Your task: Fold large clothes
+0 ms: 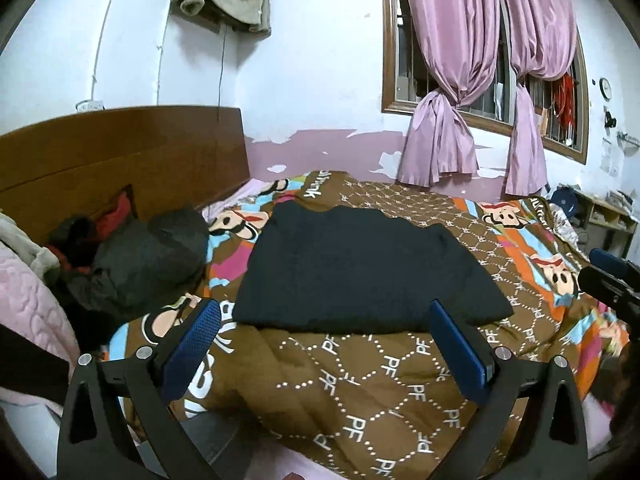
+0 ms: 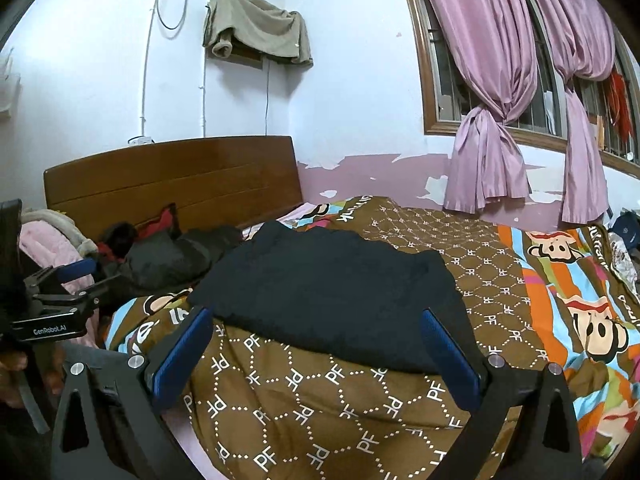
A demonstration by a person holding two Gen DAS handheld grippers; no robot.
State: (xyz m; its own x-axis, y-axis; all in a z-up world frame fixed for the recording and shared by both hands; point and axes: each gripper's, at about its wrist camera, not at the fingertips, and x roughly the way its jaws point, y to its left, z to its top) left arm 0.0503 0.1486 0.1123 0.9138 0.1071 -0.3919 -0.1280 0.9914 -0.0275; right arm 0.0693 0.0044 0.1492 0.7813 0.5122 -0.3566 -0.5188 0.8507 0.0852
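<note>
A dark navy garment (image 1: 360,268) lies folded into a flat rectangle on the brown patterned quilt (image 1: 360,392); it also shows in the right wrist view (image 2: 332,296). My left gripper (image 1: 324,312) is open and empty, its blue fingers (image 1: 192,348) spread just short of the garment's near edge. My right gripper (image 2: 316,320) is open and empty, its fingers (image 2: 452,360) straddling the near edge of the garment. The left gripper's body shows at the left of the right wrist view (image 2: 60,300).
A heap of dark grey and red clothes (image 1: 132,256) lies by the wooden headboard (image 1: 120,152). Pink bedding (image 1: 32,304) sits at the left. Pink curtains (image 1: 460,80) hang over the window. A shelf (image 1: 604,216) stands at the far right.
</note>
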